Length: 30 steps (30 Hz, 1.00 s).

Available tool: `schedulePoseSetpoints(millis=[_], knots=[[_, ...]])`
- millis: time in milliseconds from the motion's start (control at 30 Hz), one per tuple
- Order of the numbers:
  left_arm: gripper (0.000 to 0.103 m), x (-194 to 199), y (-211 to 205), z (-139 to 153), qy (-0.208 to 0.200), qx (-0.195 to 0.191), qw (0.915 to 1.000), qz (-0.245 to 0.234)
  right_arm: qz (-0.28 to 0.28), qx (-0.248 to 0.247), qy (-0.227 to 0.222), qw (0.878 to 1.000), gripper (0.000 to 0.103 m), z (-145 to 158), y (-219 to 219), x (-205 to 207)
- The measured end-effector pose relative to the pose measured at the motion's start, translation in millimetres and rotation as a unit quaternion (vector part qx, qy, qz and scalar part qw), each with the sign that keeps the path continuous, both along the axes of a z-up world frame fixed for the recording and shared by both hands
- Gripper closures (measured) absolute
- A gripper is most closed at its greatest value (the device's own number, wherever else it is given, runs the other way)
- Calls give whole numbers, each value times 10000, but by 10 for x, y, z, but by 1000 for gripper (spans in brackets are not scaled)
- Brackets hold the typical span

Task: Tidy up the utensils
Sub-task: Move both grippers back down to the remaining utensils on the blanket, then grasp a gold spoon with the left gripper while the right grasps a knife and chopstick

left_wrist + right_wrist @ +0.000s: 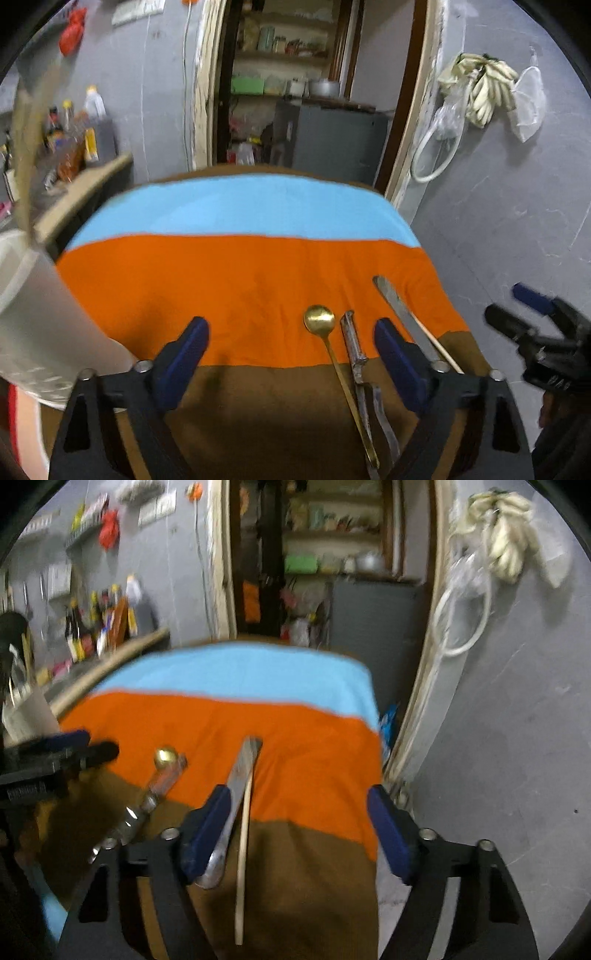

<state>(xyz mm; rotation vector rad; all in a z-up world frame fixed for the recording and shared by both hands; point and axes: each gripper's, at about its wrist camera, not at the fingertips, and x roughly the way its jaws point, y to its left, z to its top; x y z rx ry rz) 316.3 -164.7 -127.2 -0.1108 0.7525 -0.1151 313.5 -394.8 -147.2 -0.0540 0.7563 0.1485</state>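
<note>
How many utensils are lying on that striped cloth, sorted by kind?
Gold spoon: 1
Metal peeler: 1
Flat metal blade, maybe a knife: 1
Thin wooden stick: 1
Total: 4

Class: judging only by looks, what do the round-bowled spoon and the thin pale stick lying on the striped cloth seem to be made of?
Spoon: probably metal with a gold-coloured finish; its bowl shines and glints. Thin stick: likely wood or bamboo, pale and matt with no shine, though blur leaves that open.
</note>
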Motion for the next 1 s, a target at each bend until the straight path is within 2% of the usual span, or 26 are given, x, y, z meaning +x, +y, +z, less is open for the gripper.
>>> schedulePoseSetpoints(millis=[67,233,333,500,667,833,867,1000], knots=[[42,84,14,-104,184,-180,9996,-79,149,7,158,9998,50,-131,54,35],[61,270,-13,-327,548,-500,9969,-267,419,-233,390,9981,62,-333,224,91],[71,386,-39,-440,812,-579,9945,-333,506,-339,479,9970,64,-366,286,134],[73,467,-50,-490,924,-703,9926,-370,554,-486,589,9955,66,-387,335,231],[73,588,-114,-509,996,-709,9910,-550,615,-622,703,9937,73,-384,406,402],[75,679,-206,-490,1113,-439,9891,-864,624,-768,890,9911,74,-362,506,583],[78,686,-223,-486,1129,-363,9889,-897,601,-771,946,9907,74,-358,518,607],[81,695,-252,-466,1155,-225,9889,-912,505,-931,1070,9886,74,-348,594,638]])
